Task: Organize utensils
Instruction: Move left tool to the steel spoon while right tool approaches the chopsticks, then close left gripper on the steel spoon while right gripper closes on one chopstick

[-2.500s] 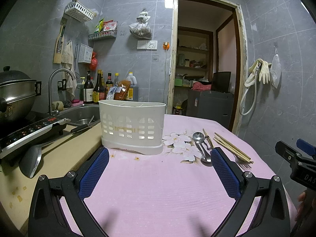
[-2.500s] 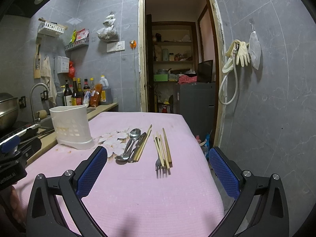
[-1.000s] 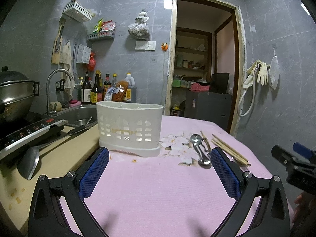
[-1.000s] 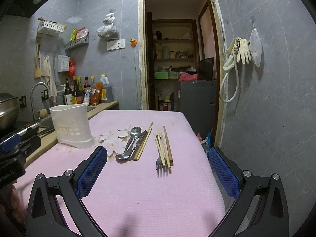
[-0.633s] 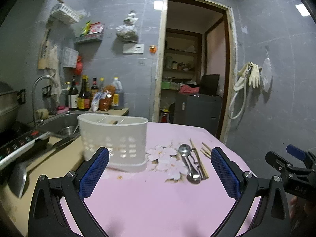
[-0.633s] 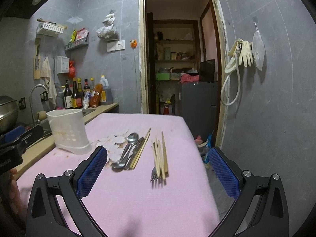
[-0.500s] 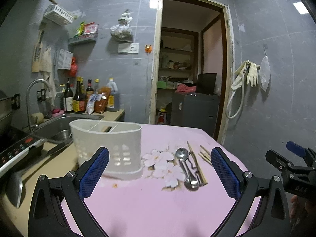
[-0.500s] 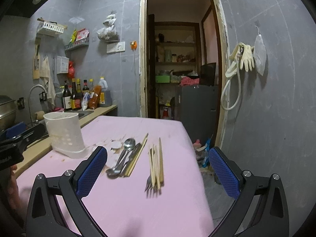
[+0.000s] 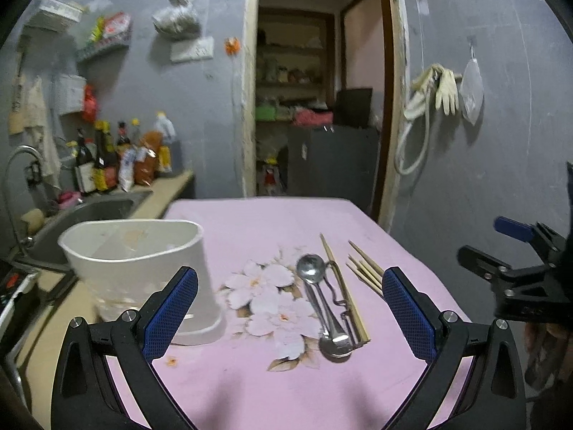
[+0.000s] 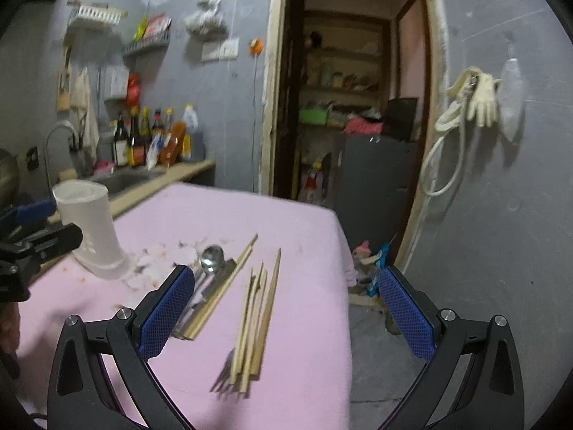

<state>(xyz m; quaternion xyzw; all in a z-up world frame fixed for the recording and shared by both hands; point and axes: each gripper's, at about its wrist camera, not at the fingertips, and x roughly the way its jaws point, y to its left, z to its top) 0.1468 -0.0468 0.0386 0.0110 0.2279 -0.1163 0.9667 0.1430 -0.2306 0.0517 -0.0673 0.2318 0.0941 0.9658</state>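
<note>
Slender wooden chopsticks [image 10: 256, 308], pink tablecloth [image 10: 308, 236]

Grey tiled walls [image 9: 465, 18] surround a pale wood-framed doorway [image 10: 272, 82] opening onto dim storage shelves [image 10: 343, 86]. A steel sink [image 9: 96, 211] sits in the beige countertop [image 10: 179, 173], bottles behind it.

A matt pink woven cloth with a printed flower pattern [image 9: 250, 222] is seen under glossy polished metal spoons [image 9: 324, 304], pale bare-wood chopsticks [image 10: 258, 308] and a smooth white plastic utensil holder [image 9: 143, 272]. Textured blue rubber pads [image 9: 171, 310] are fitted to matt black plastic gripper fingers.
</note>
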